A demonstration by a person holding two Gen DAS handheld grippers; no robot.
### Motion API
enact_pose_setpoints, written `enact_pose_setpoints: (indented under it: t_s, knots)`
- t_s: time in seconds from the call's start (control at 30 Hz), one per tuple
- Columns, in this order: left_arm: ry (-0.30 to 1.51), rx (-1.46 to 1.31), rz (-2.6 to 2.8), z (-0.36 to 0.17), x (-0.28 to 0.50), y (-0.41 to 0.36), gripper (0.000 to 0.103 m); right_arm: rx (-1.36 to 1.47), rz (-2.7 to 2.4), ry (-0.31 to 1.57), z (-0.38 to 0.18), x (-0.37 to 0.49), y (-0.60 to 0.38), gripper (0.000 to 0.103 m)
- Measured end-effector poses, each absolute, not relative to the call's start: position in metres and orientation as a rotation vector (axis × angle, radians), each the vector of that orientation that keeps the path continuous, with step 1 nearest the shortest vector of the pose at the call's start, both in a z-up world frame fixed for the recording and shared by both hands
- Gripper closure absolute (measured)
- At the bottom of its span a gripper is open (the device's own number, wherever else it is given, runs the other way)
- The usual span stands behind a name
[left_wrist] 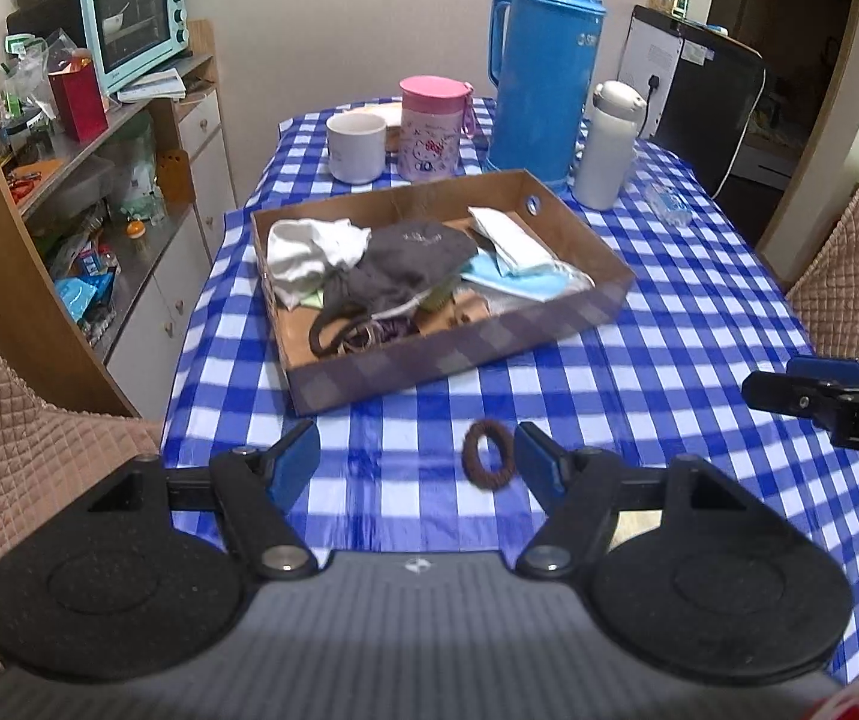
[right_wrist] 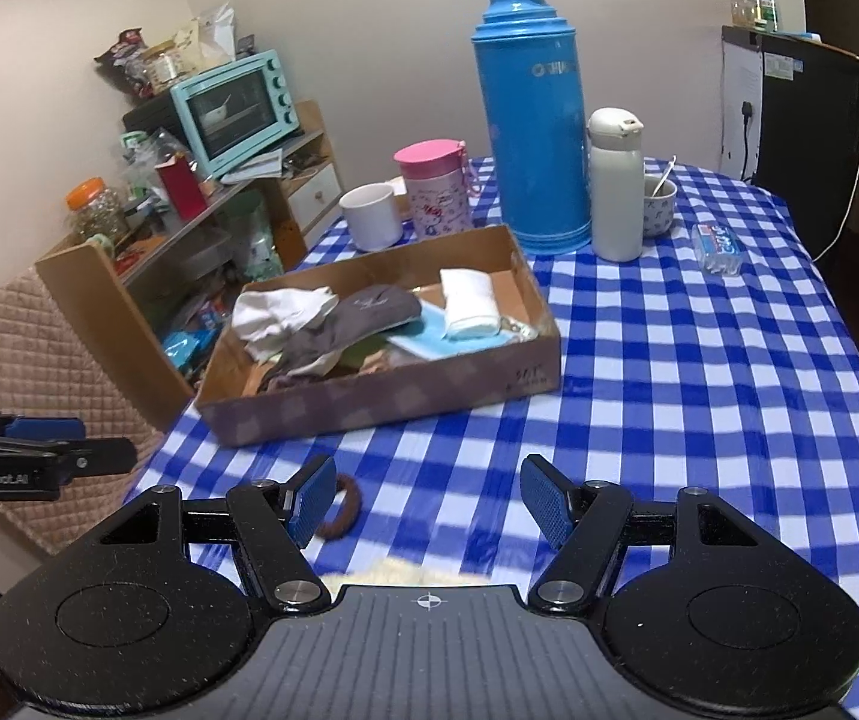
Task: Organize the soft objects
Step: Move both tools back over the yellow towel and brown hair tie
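A brown hair tie [left_wrist: 487, 454] lies on the blue checked tablecloth [left_wrist: 699, 324], in front of a cardboard tray [left_wrist: 459, 354]. The tray holds a white cloth [left_wrist: 309, 249], a grey cloth [left_wrist: 411, 264], a blue mask [left_wrist: 519, 285], a white pad [left_wrist: 510, 237] and dark hair ties [left_wrist: 351, 333]. My left gripper [left_wrist: 417, 465] is open and empty, the hair tie just inside its right finger. My right gripper [right_wrist: 429, 498] is open and empty; the hair tie [right_wrist: 339, 510] shows behind its left finger. The tray [right_wrist: 381, 399] also shows in the right wrist view.
Behind the tray stand a white mug [left_wrist: 356, 147], a pink cup [left_wrist: 432, 126], a blue thermos [left_wrist: 543, 66] and a white flask [left_wrist: 606, 144]. A small plastic packet [right_wrist: 717, 249] lies far right. Padded chairs [left_wrist: 9, 450] flank the table; cluttered shelves [left_wrist: 99, 138] stand left.
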State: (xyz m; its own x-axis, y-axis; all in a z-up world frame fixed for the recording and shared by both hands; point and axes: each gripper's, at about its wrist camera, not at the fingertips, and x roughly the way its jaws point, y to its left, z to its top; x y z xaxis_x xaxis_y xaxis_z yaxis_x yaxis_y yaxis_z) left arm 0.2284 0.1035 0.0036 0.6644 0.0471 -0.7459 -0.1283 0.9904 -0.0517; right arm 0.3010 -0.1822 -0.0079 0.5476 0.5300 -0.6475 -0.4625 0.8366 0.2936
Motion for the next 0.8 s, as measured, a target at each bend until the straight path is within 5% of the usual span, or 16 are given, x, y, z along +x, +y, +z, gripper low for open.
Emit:
enact_pose_setpoints:
  t_s: [0.8]
  knots:
    - [0.962,-0.089,0.084,-0.033,0.170,0.076,0.034,0.038,0.634,0.915,-0.044,0.222,-0.186,0.035]
